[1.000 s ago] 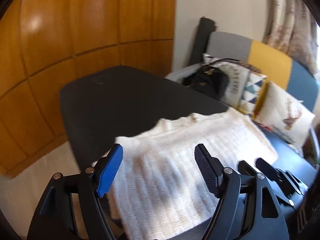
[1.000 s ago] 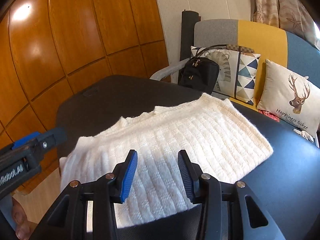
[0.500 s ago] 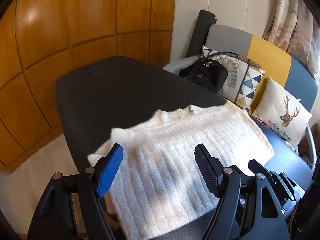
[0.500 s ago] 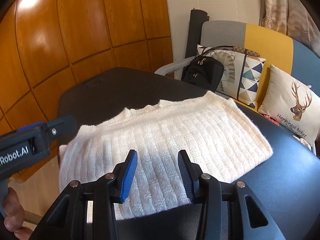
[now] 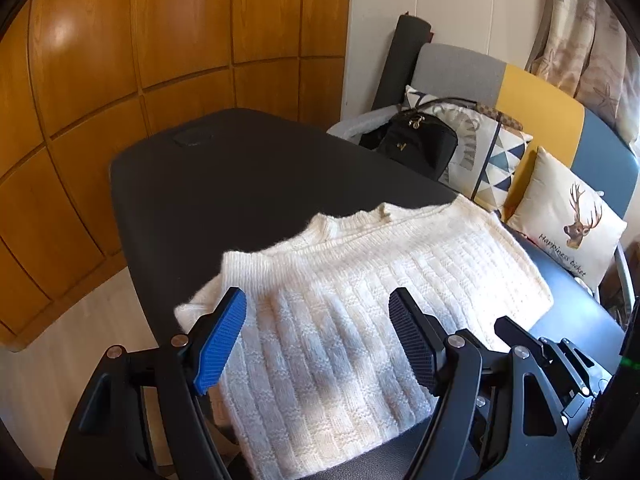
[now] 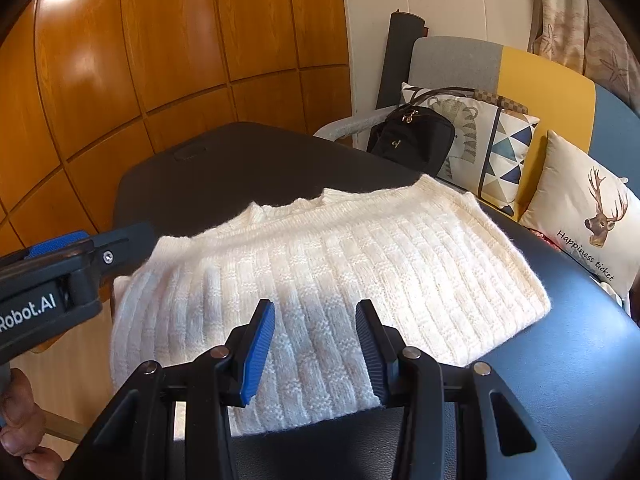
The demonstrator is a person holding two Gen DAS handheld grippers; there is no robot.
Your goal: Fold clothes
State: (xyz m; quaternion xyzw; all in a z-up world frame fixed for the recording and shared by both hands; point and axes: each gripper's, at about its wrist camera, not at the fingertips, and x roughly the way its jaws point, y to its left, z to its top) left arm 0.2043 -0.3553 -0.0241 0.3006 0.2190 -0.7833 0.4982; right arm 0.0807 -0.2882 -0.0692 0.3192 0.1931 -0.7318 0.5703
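Closest in, at the bottom of the left wrist view, the left gripper (image 5: 316,336) hangs with its jaws spread wide and nothing between the pads; only knit shows in the gap below. Over in the right wrist view, the right gripper (image 6: 316,344) sits at bottom centre with its jaws about half apart, also empty, poised over the near hem. At the lower left edge of that same view, the person's hand (image 6: 18,428) curls round the left tool's handle.

Just past both sets of fingers lies the white sweater (image 6: 328,272), spread across the middle of the frame on the dark table (image 6: 248,156). It looks already folded into a tidy rectangle, its sleeves out of sight, with the collar on the far edge and a bit of fabric poking out at the lower left corner.

So this reads as a pause between folds: nothing gripped, both tools hovering over the near edge. The likely next move is to come down, pinch the near hem at two spots and carry it over towards the collar. The knit is thick and soft, so it wants a firm, even bite on both sides or the layers may slip.

Farther off, upper right, a black bag (image 6: 412,140) and a deer cushion (image 6: 592,216) rest on a chair.
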